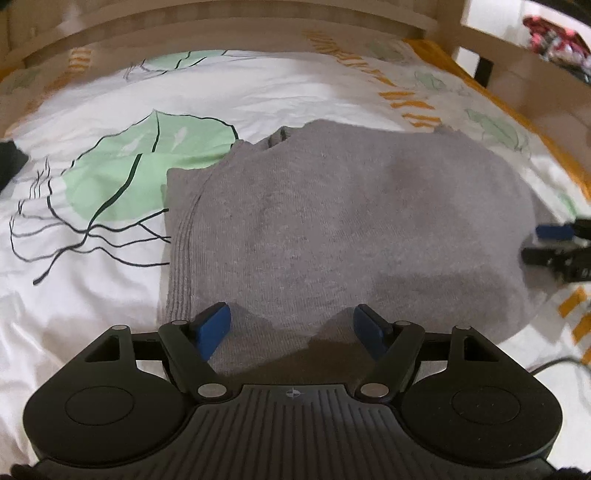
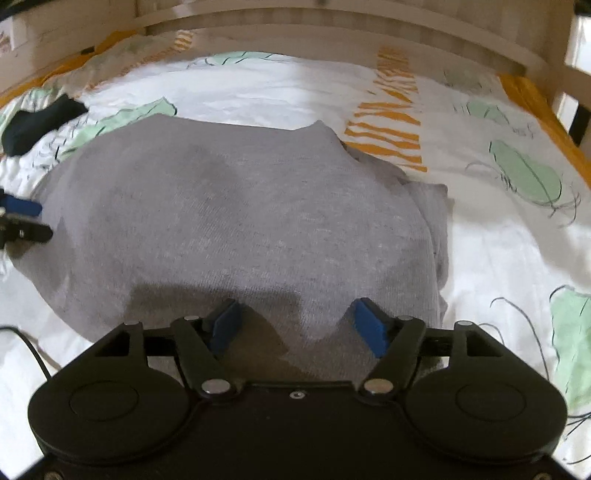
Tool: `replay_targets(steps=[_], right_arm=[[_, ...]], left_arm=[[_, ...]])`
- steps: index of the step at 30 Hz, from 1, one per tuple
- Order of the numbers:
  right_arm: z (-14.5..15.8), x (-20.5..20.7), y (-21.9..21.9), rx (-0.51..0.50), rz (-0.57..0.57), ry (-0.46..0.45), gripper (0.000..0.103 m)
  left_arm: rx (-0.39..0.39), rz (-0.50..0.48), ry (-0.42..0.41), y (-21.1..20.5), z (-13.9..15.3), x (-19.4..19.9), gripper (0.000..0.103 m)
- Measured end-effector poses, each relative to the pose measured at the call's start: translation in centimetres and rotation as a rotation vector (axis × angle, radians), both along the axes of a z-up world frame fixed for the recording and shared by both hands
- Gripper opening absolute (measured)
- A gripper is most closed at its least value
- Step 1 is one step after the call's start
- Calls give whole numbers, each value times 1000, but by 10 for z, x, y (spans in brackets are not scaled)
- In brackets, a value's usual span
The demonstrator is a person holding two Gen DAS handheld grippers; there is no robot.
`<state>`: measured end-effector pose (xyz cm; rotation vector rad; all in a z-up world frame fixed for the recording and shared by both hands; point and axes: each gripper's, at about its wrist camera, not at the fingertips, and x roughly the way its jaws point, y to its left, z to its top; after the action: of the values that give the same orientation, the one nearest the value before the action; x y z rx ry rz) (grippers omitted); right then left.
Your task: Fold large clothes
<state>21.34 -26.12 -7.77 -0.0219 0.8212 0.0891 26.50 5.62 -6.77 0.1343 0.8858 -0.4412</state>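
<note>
Left wrist view
- Sweater (image 1: 332,221): grey knit, folded into a broad flat block, lay on the bed cover; ribbed band ran down its left edge, neck opening showed at the far edge.
- Left gripper (image 1: 291,332): jaws stood spread above the near edge of the sweater; blue pads (image 1: 212,330) were apart, no cloth pinched between them.
- Right gripper (image 1: 557,243): seen at the right border, beside the sweater's right edge; blurred, one blue pad and one black finger stood apart.
- Bed cover (image 1: 92,314): white, printed with green leaves, black line drawing and orange stripes; wrinkled.
- Bed frame (image 1: 221,22): pale wood, ran along the far side.
- Dark item (image 1: 9,162): black, at the left border, on the cover; kind could not be told.

Right wrist view
- Sweater (image 2: 240,206): same grey block, filled the middle; loose folded layers bunched along its right side.
- Right gripper (image 2: 295,325): jaws spread over the near edge of the sweater, blue pads (image 2: 369,326) apart, nothing gripped.
- Left gripper (image 2: 22,218): at the left border, just beside the sweater's left edge, its fingers parted.
- Bed cover (image 2: 498,240): white with green and orange print.
- Black cloth (image 2: 40,122): lay on the cover, far left, apart from the sweater.
- Cable (image 2: 33,350): dark, lay across the cover near left.
- Bed frame (image 2: 332,33): pale wooden rail at the far side.
</note>
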Motion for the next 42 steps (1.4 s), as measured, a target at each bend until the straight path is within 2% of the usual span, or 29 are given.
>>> replay_targets(steps=[3,6,9,11,14,17,20,22,25,26,28,32,33,34,35,36,37,38,39,40,42], right_arm=[[1,0,-2,30,-5,0,75],[7,-1,-6,77,-12,-3,77],[21,-7,-32,221,-106,-65,78],[25,-7,-58,302,-198,-89,87],[21,-8,-92,379,-299,-48,89],[9,-9,-116,463,-339,29,89],[-7,-12,-133,636,-352,97,91],[-16,-13,-136,735,-342,110,92],[-25,-11,-132,819,-306,112,94],[-29,-9,-130,852,-296,115,98],[-33,-8,-127,876,-279,100,103],[-33,-8,-122,870,-235,91,103],[-33,-8,-122,871,-227,88,103],[-33,-8,-121,871,-215,87,103],[-33,-8,-120,871,-202,88,102],[-32,-10,-120,869,-190,92,99],[-31,-10,-118,859,-185,100,84],[-31,-11,-116,851,-183,108,63],[-33,-12,-113,845,-185,124,53],[-36,-13,-110,834,-196,139,28],[-39,-15,-104,800,-197,131,23]], left_arm=[[-86,8,12,-1,10,-2,73],[-192,63,-31,11,22,0,73],[-284,174,-37,34,27,10,74],[-340,246,9,51,24,17,78],[-359,283,66,64,15,21,78],[-339,258,124,64,4,17,78],[-362,243,192,64,-11,14,79],[-370,239,192,63,-15,15,85],[-414,237,207,60,-19,21,95],[-434,241,215,58,-21,23,97],[-448,236,220,53,-23,28,102],[-468,229,218,50,-24,31,101],[-481,231,219,51,-23,29,98],[-500,236,220,54,-23,27,85],[-509,244,221,56,-23,26,76],[-512,257,221,58,-23,24,57],[-509,270,223,60,-23,22,38],[-504,278,230,61,-25,20,30],[-514,272,239,62,-26,19,19],[-545,257,252,64,-29,18,17],[-559,268,239,66,-27,13,15]])
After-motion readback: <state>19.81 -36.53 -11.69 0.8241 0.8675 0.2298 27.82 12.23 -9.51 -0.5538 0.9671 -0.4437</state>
